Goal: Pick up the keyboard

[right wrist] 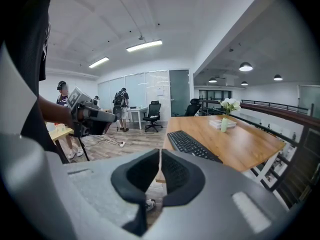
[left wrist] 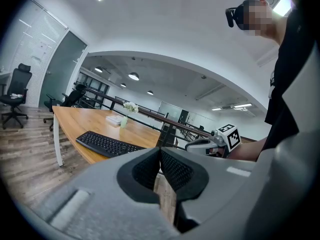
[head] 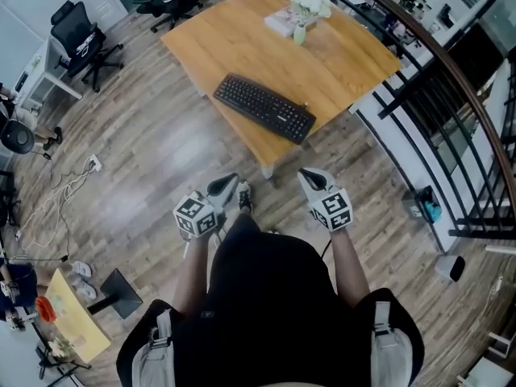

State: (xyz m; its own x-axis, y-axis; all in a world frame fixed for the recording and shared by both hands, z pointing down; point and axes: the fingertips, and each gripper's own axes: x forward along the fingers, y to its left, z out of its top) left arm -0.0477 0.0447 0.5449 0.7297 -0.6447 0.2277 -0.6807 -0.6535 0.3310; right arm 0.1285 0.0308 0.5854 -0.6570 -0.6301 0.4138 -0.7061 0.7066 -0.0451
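Bright ceiling light, fisheye-warped edges

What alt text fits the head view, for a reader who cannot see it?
A black rectangular keyboard lies at the near edge of a light wooden table. Below it, the person's left gripper and right gripper, both shut and empty, point toward it.

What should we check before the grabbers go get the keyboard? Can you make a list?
1. Is the keyboard flat on the table with nothing on top? Ok.
2. Is the left gripper open to grab? Not ok: its fingers are together and empty.
3. Is the right gripper open to grab? Not ok: its fingers are together and empty.
4. Are both close enough? Not ok: both are short of the table.
5. Is the vase out of the way? Ok: it stands farther back, apart from the keyboard.
6. Is there a cable that might snag? Cannot tell.
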